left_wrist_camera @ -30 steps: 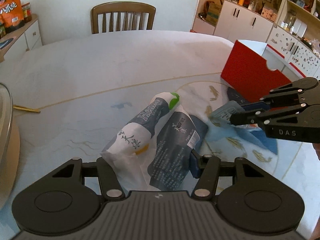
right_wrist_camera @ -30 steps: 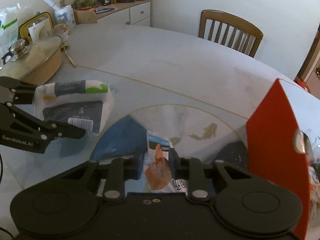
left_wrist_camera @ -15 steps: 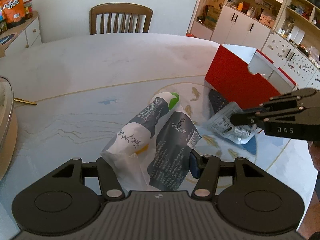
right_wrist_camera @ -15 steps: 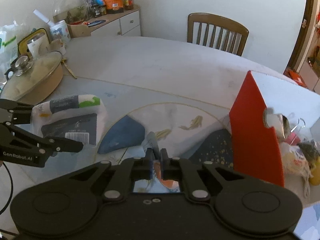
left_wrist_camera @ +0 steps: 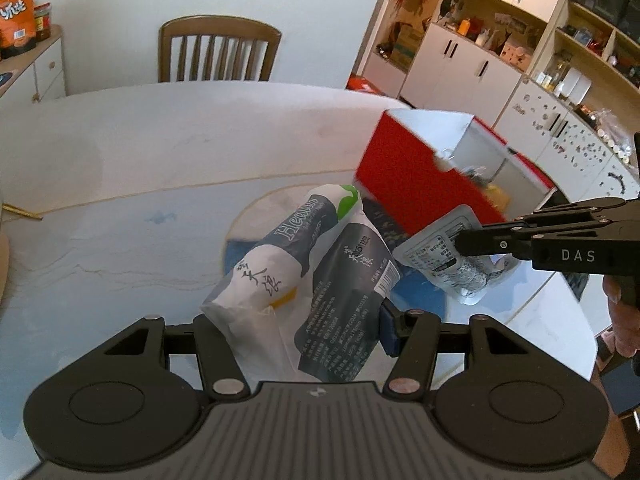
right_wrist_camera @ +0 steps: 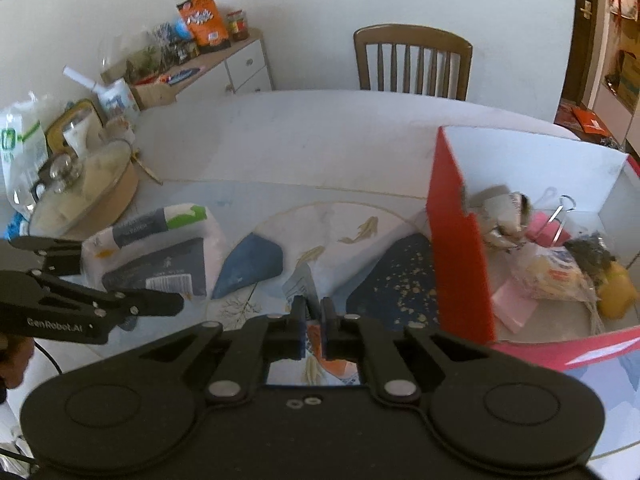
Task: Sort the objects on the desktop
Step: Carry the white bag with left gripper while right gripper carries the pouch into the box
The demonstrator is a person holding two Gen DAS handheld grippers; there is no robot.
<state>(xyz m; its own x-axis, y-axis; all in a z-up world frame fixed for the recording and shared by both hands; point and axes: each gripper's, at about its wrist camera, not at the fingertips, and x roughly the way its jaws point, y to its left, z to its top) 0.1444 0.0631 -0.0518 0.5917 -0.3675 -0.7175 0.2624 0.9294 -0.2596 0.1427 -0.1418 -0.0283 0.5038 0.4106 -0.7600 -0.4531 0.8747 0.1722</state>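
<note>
Marble-patterned table (left_wrist_camera: 160,168) first: we carry 2 items above it toward the red box (left_wrist_camera: 408,184). Our left gripper (left_wrist_camera: 304,320) clamps the tissue pack (left_wrist_camera: 312,264); our right gripper (right_wrist_camera: 314,312) pinches the small sachet (left_wrist_camera: 444,252). Next, each needs lowering over the box rim, then releasing.

The lower end of the tissue pack (left_wrist_camera: 316,276) drops behind the left hand-held gripper (left_wrist_camera: 298,336), so where its fingers meet the wrapper cannot be seen; the left finger is covered by the pack. Most of the small sachet (right_wrist_camera: 310,300) is hidden behind the right hand-held gripper (right_wrist_camera: 313,322) in the right wrist view, and its print is too small to read. Inside the red box (right_wrist_camera: 460,248) the contents are blurred and heaped: a binder clip (right_wrist_camera: 558,210) is clear, the rest hard to name. The lidded pot (right_wrist_camera: 86,196) is smeared. A hand (left_wrist_camera: 624,320) is cut by the frame's right edge.
</note>
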